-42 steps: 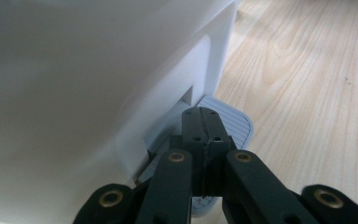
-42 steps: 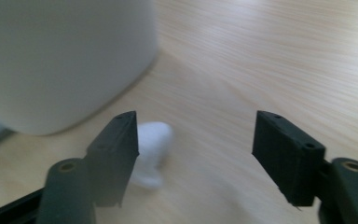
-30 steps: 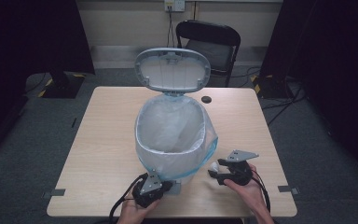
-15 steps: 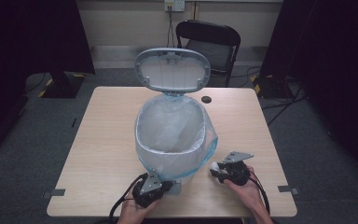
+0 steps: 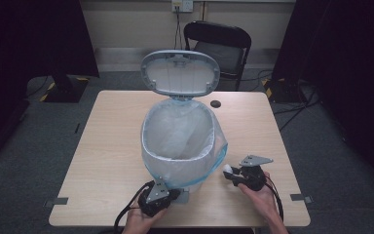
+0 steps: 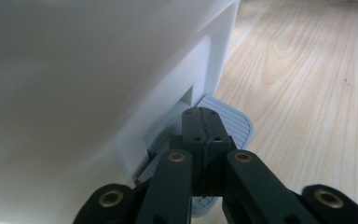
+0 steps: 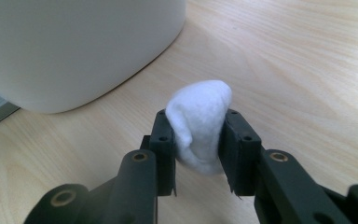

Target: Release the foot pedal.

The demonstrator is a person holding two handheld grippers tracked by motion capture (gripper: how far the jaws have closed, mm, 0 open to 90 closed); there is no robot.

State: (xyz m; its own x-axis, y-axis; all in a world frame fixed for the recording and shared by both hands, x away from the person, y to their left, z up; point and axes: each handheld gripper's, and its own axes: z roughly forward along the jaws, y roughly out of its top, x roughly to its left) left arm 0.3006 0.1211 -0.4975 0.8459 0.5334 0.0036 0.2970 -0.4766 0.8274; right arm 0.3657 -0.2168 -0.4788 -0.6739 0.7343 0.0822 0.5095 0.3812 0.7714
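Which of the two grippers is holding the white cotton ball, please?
The right gripper holds the cotton ball, squeezed between its jaws beside the bin. The left gripper has its jaws shut, pressing on the bin's pedal.

Fluffy cotton ball (image 7: 198,125), matt wooden table (image 7: 307,70)

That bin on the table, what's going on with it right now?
A person works two grippers at a pedal bin with a bag liner. The left gripper, fingers shut, presses down on the pedal, and the lid stands open. The right gripper has just been closing on a white cotton ball beside the bin, not yet dropped in.
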